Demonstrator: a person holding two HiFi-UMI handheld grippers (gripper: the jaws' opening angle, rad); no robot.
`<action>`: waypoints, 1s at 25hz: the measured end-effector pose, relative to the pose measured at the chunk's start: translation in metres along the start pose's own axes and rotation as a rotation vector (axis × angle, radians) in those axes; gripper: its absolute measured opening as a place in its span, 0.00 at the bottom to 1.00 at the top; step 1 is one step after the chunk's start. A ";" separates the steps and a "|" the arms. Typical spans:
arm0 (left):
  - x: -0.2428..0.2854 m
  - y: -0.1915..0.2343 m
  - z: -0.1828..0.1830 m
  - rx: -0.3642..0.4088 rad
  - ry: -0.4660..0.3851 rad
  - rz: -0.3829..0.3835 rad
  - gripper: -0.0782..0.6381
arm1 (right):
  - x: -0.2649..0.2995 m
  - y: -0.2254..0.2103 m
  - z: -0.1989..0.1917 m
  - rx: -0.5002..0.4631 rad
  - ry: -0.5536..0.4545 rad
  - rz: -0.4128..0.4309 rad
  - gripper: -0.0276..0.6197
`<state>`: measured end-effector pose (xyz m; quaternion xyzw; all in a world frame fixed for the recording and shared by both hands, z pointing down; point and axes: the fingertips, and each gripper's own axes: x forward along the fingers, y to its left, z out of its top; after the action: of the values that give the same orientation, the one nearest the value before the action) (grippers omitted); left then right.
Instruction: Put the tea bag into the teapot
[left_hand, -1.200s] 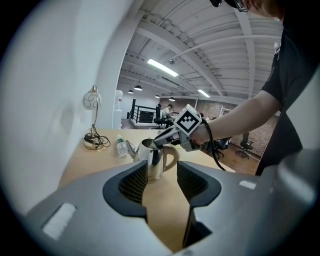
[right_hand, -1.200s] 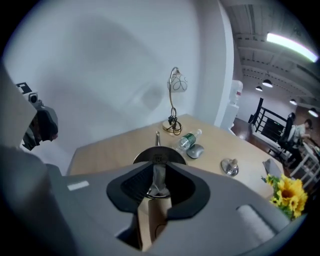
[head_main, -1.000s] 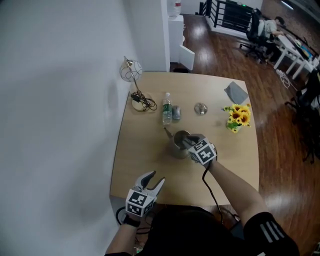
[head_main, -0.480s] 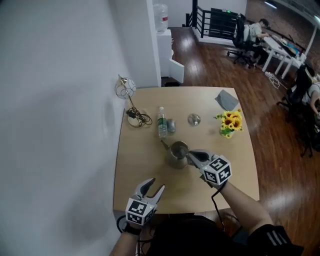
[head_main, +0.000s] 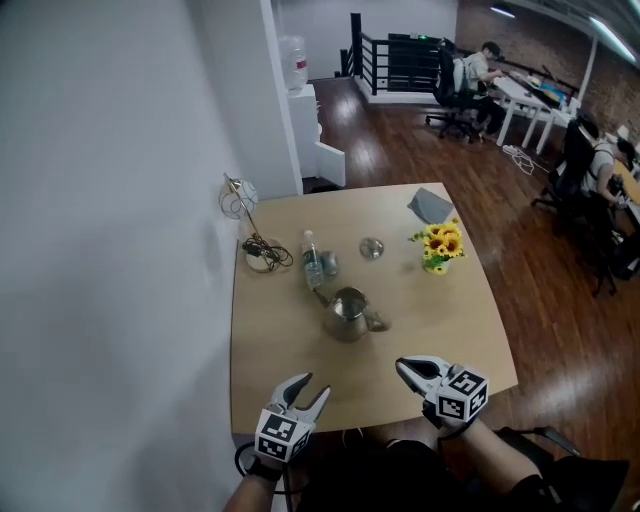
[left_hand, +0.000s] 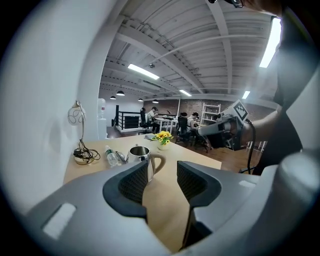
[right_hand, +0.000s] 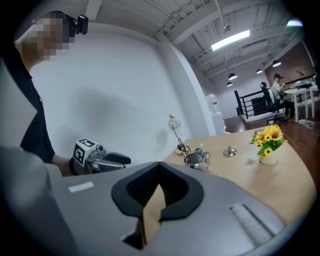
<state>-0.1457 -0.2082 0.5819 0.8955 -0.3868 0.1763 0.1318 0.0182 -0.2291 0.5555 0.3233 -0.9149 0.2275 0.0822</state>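
The steel teapot (head_main: 347, 313) stands open-topped in the middle of the wooden table (head_main: 440, 310); it also shows as the teapot (left_hand: 142, 155) and the teapot (right_hand: 196, 160). Its lid (head_main: 371, 248) lies apart, farther back. No tea bag shows in any view. My right gripper (head_main: 404, 366) hovers at the table's near edge, well short of the teapot, shut with nothing between its jaws (right_hand: 160, 172). My left gripper (head_main: 310, 387) hangs at the near left edge, open and empty (left_hand: 162, 180).
A plastic bottle (head_main: 312, 262) lies behind the teapot. A pot of yellow flowers (head_main: 436, 245) and a grey cloth (head_main: 431, 205) sit at the back right. A wire lamp (head_main: 238, 196) and coiled cable (head_main: 262, 255) are by the white wall on the left.
My right gripper has drawn back from above the teapot to the table's near edge. The left gripper has stayed put. The head view has pulled back.
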 end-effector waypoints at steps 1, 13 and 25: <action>-0.004 -0.006 -0.001 0.005 -0.001 -0.004 0.36 | -0.007 0.006 -0.005 0.005 -0.002 0.003 0.05; -0.050 -0.136 -0.032 0.037 0.000 -0.009 0.36 | -0.126 0.083 -0.055 -0.006 -0.050 0.045 0.05; -0.118 -0.303 -0.090 0.033 0.049 -0.018 0.36 | -0.273 0.157 -0.142 0.047 -0.059 0.037 0.05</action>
<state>-0.0161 0.1035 0.5837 0.8963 -0.3726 0.2034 0.1280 0.1316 0.0969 0.5427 0.3145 -0.9172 0.2407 0.0434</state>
